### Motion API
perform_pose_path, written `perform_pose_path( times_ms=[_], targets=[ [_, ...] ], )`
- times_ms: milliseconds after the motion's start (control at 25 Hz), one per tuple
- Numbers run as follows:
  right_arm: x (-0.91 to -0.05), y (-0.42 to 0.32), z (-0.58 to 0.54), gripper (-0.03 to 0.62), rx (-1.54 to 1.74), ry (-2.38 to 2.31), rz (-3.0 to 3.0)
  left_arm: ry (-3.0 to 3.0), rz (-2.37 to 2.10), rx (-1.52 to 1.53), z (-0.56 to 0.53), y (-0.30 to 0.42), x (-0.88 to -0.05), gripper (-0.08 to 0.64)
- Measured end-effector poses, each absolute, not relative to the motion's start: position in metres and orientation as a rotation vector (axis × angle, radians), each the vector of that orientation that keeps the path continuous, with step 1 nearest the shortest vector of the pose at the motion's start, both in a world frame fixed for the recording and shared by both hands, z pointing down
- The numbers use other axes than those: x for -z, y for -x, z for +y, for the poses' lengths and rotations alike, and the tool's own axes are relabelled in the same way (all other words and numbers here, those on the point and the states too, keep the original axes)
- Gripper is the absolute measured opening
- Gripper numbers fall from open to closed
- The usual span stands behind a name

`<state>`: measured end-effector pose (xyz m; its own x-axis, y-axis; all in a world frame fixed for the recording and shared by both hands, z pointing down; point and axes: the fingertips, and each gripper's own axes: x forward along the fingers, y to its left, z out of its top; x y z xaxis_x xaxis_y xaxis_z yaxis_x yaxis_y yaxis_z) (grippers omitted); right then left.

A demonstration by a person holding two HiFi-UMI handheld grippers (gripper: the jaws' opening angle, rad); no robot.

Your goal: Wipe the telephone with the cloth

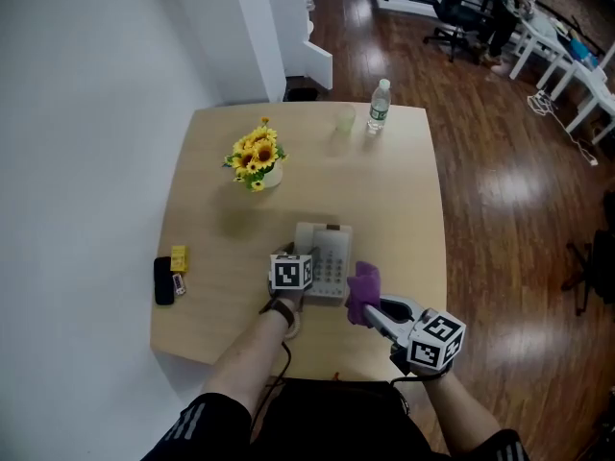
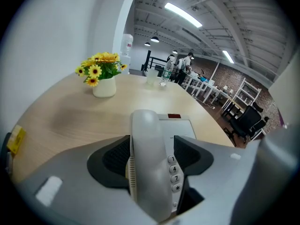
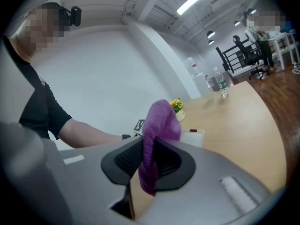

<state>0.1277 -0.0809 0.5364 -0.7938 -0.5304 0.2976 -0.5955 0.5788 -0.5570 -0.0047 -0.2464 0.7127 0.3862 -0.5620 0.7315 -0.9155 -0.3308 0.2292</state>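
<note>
A light grey telephone [image 1: 327,254] sits near the front middle of the wooden table [image 1: 404,200]. My left gripper [image 1: 300,257] is over the phone's left side. In the left gripper view its jaws [image 2: 150,150] are shut on the handset [image 2: 149,139], which lies on the base beside the number keys [image 2: 173,168]. My right gripper [image 1: 370,305] is just right of the phone, shut on a purple cloth [image 1: 363,282]. In the right gripper view the cloth [image 3: 157,118] sticks up between the pads, with the phone's corner [image 3: 193,137] behind it.
A white vase of sunflowers [image 1: 258,157] stands at the back left. A water bottle [image 1: 380,104] and a pale cup [image 1: 345,121] are at the far edge. A black object [image 1: 164,280] and a small yellow item [image 1: 179,257] lie by the left edge.
</note>
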Motion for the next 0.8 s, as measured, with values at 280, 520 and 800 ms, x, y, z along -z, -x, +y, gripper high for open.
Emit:
perform_pose_path(
  times_ms=[280, 520, 800],
  targets=[
    [-0.502, -0.124, -0.088, 0.071, -0.937, -0.986, -2.761, -2.223, -1.094, -0.519, -0.196, 0.020, -0.635, 0.288],
    [-0.465, -0.114, -0.078, 0.071, -0.834, -1.013, -2.809, -2.447, -0.941, -0.333, -0.111, 0.053, -0.544, 0.287],
    [-0.440, -0.099, -0.043, 0.071, -0.743, -1.061, -2.833, -2.565, -0.960, -0.247, -0.034, 0.085, -0.488, 0.285]
  ],
)
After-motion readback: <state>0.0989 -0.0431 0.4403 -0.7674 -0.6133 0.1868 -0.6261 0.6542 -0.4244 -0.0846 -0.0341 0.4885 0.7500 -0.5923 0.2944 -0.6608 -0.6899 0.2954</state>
